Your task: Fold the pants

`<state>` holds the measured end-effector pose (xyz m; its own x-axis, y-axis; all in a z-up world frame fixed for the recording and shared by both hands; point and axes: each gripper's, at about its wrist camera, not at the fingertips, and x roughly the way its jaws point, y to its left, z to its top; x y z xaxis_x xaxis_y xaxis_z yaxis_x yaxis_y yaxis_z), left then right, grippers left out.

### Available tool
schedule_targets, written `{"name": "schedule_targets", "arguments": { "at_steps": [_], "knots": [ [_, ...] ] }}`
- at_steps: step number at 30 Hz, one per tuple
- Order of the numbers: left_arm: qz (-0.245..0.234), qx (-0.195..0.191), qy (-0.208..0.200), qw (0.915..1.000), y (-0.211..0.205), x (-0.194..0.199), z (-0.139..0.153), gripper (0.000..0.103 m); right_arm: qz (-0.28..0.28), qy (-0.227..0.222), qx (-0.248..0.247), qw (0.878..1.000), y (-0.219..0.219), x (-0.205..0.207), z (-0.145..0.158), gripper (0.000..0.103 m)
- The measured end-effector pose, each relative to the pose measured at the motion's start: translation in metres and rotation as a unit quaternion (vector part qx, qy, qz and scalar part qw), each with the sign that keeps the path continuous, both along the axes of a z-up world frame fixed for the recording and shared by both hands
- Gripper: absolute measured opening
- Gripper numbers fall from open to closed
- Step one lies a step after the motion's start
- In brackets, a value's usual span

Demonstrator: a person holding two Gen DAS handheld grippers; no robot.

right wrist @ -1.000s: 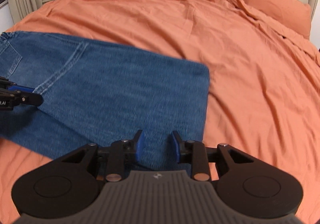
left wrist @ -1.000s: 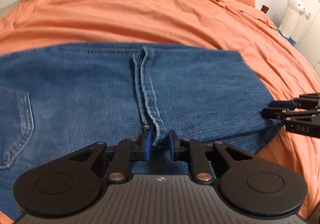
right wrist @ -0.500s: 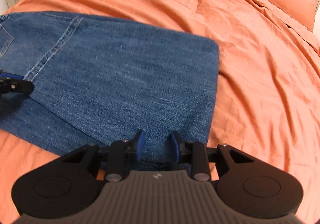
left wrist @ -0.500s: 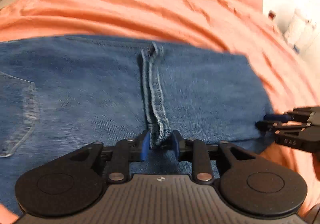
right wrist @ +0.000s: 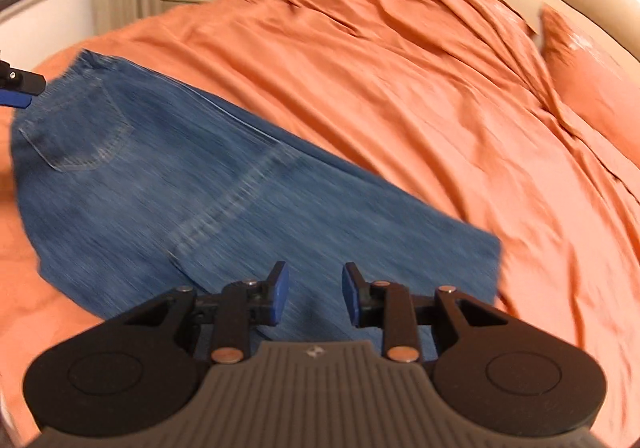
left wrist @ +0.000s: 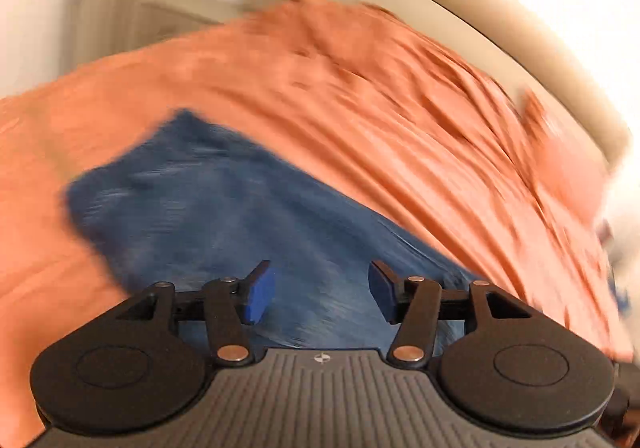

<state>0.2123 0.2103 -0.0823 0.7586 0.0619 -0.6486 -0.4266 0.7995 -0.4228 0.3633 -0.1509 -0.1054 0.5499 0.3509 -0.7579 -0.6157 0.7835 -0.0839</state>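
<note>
Where it lies folded, the denim pants [right wrist: 224, 184] show a back pocket [right wrist: 80, 128].

Blue denim pants [right wrist: 248, 188], matt orange bedsheet [right wrist: 400, 88]

blurred jeans [left wrist: 224, 216], left hand-held gripper [right wrist: 16, 90] cut off

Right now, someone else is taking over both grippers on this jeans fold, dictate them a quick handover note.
Left gripper: jaws opening, nothing between the pads.
Right gripper: jaws apart, holding nothing, above the near edge of the denim.
Blue denim jeans: folded flat on the orange bedsheet, back pocket on top at the far left end.
Done: jeans folded over and released.
Left: probably one more fold across, then smoothing; the left wrist view is too blurred to check edges.
</note>
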Motion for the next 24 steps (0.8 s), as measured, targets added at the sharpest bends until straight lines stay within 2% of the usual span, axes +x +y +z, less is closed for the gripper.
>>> {"name": "schedule_targets", "arguments": {
  "at_steps": [3, 5, 8, 12, 16, 20, 24],
  "knots": [
    [0.087, -0.060, -0.006, 0.9944, 0.042, -0.029, -0.017, 0.065, 0.027, -0.007, 0.002, 1.000, 0.026, 0.001, 0.000, 0.029],
    [0.129, -0.107, -0.019, 0.9857, 0.064, -0.044, -0.030, 0.066, 0.035, -0.006, -0.011, 0.999, 0.042, 0.005, -0.002, 0.034],
    [0.169, -0.165, -0.041, 0.9708, 0.092, -0.062, -0.050, 0.068, 0.046, 0.011, -0.016, 0.999, 0.059, 0.014, -0.006, 0.035],
    [0.194, -0.212, -0.051, 0.9566, 0.117, -0.069, -0.072, 0.073, 0.052, 0.030, -0.023, 0.998, 0.079, 0.024, -0.012, 0.037],
    [0.204, -0.236, -0.058, 0.9484, 0.131, -0.063, -0.087, 0.080, 0.069, 0.046, -0.040, 0.996, 0.102, 0.033, -0.021, 0.033],
    [0.204, -0.271, -0.076, 0.9376, 0.142, -0.059, -0.105, 0.081, 0.082, 0.055, -0.055, 0.994, 0.120, 0.042, -0.033, 0.033],
    [0.216, -0.293, -0.079, 0.9281, 0.150, -0.057, -0.118, 0.082, 0.093, 0.092, -0.079, 0.988, 0.134, 0.048, -0.054, 0.034]
  ]
}}
